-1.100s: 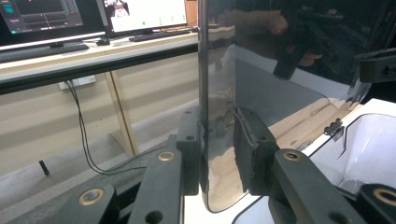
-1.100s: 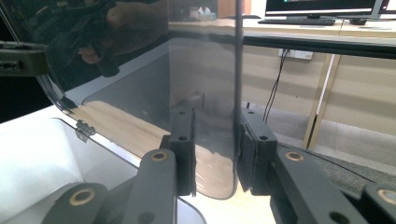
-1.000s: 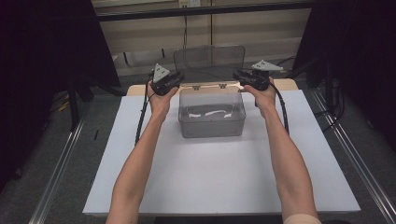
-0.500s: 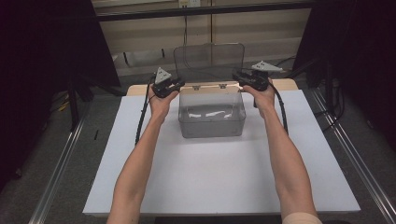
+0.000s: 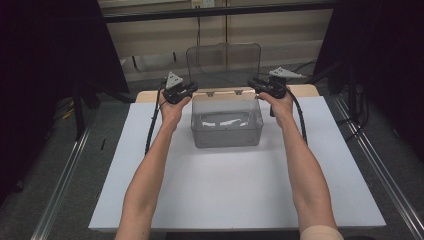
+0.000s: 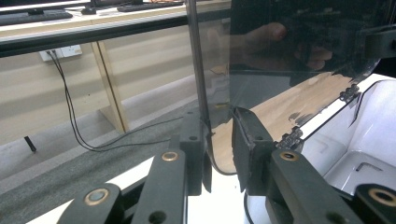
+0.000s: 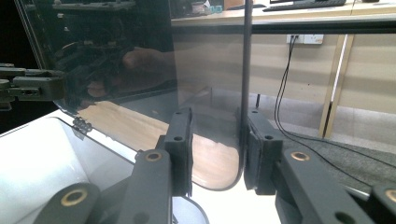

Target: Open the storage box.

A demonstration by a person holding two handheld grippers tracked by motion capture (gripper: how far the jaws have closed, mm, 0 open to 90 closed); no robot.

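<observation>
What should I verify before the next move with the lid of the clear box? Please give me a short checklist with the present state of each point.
1. Lid stands open and upright behind the clear box: ok.
2. Left gripper has the lid's edge between its jaws: ok; one jaw is at the edge, the other stands off, so the grip is not closed.
3. Right gripper has the opposite edge between its jaws: ok; gaps remain on both sides.
4. Hinges at the back rim are intact: cannot tell, too small.
5. Box sits fully on the white mat: ok.
6. Small angled tool inside the box is away from the rim: ok.
</observation>
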